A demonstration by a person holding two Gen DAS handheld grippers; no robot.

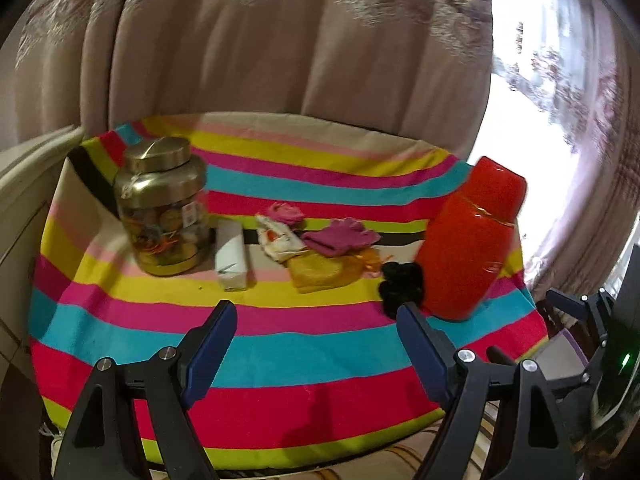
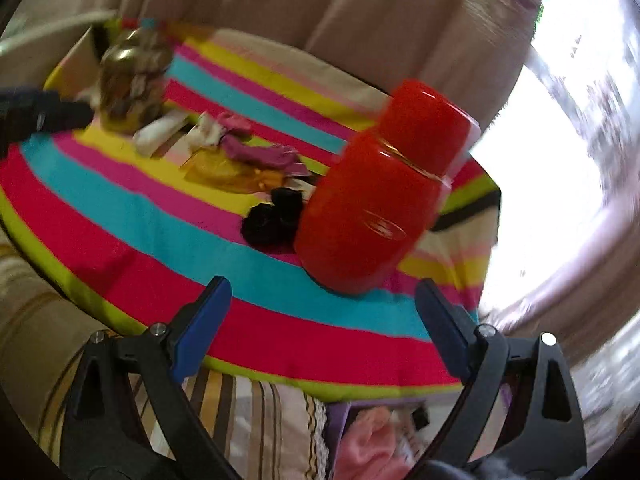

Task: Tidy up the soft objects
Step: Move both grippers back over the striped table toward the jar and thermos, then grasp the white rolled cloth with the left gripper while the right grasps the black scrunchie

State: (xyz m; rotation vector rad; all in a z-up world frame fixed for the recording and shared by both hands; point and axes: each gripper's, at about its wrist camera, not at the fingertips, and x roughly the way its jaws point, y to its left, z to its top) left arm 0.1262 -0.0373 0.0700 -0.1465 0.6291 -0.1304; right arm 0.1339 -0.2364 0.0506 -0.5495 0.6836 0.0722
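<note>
Soft items lie in a loose pile mid-table on the striped cloth (image 1: 280, 344): a magenta glove (image 1: 340, 237), a pink piece (image 1: 285, 212), a white printed cloth (image 1: 278, 240), a yellow cloth (image 1: 318, 272) and a black fuzzy item (image 1: 401, 282). In the right wrist view the magenta glove (image 2: 260, 154), yellow cloth (image 2: 222, 168) and black item (image 2: 272, 216) show too. My left gripper (image 1: 316, 312) is open and empty, near the table's front. My right gripper (image 2: 322, 292) is open and empty, just before the red jar.
A glass jar with a gold lid (image 1: 162, 208) stands at the left, a white box (image 1: 231, 258) beside it. A tall red jar (image 1: 468, 240) stands at the right, also in the right wrist view (image 2: 380, 192). Curtains hang behind; a bright window is at the right.
</note>
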